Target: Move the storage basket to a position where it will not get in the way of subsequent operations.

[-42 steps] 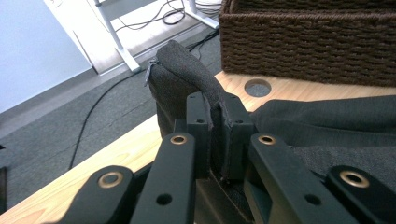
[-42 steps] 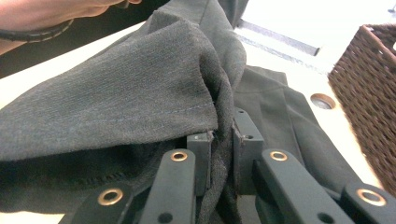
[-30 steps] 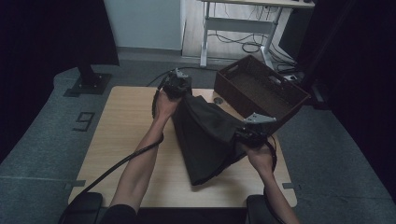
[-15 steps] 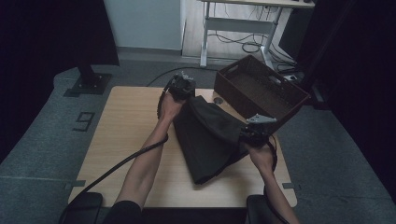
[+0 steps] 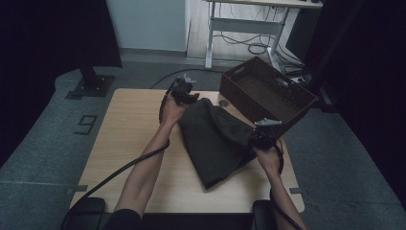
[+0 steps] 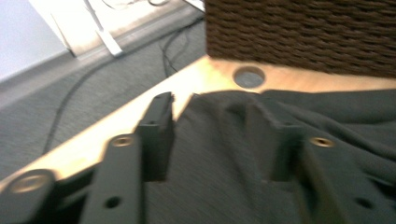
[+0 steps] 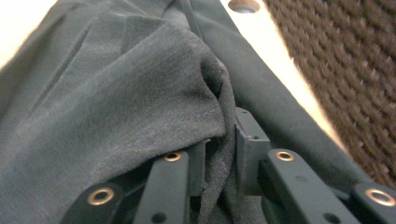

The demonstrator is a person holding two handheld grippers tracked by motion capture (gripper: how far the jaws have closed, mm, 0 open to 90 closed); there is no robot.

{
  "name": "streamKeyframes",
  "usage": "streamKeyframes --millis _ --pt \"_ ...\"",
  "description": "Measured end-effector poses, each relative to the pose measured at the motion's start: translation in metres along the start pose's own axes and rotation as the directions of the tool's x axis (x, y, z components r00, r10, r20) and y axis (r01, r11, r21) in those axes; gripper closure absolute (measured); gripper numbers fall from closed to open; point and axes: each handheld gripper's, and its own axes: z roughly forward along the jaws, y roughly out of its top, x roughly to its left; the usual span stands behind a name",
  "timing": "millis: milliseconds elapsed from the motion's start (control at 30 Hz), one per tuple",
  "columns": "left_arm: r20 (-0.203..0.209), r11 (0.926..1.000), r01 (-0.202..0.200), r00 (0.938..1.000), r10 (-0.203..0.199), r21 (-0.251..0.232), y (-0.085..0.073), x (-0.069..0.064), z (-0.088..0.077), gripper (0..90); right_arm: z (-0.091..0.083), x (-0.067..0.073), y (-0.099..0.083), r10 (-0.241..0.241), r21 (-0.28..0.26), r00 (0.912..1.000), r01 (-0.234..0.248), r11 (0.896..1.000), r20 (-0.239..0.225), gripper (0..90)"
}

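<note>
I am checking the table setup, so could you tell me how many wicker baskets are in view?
1: a single brown wicker basket sits at the far right corner of the table, beyond the dark cloth. Its woven wall also appears in both gripper views. No others visible.

High view looks down from above; both gripper views sit close, sharing the dark cloth (image 5: 215, 139) and basket (image 5: 268, 93).
</note>
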Motion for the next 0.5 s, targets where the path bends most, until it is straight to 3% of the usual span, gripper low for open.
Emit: streamKeyframes --millis 100,267,367,500 --pt "0.021 0.9999 0.001 0.9998 -0.001 0.015 -0.006 -0.003 -0.001 40.9 0.004 -0.005 -0.005 0.017 0.014 0.9998 -0.017 1.000 -0.003 70.4" --pt "0.087 0.9987 0.040 0.9953 -0.043 0.033 -0.022 -0.009 0.001 26.5 0.007 -0.010 -0.011 0.009 0.066 0.9998 -0.008 0.998 -0.016 50.2" --pt "0.108 0.9971 0.065 0.9918 -0.069 0.038 -0.033 -0.014 0.001 18.8 0.008 -0.012 -0.016 0.003 0.108 0.9991 0.001 0.994 -0.042 38.3" --pt "0.111 0.9960 0.070 0.9910 -0.076 0.056 -0.047 -0.021 -0.001 13.1 0.007 -0.014 -0.025 -0.011 0.147 0.9989 0.018 0.989 -0.045 30.0"
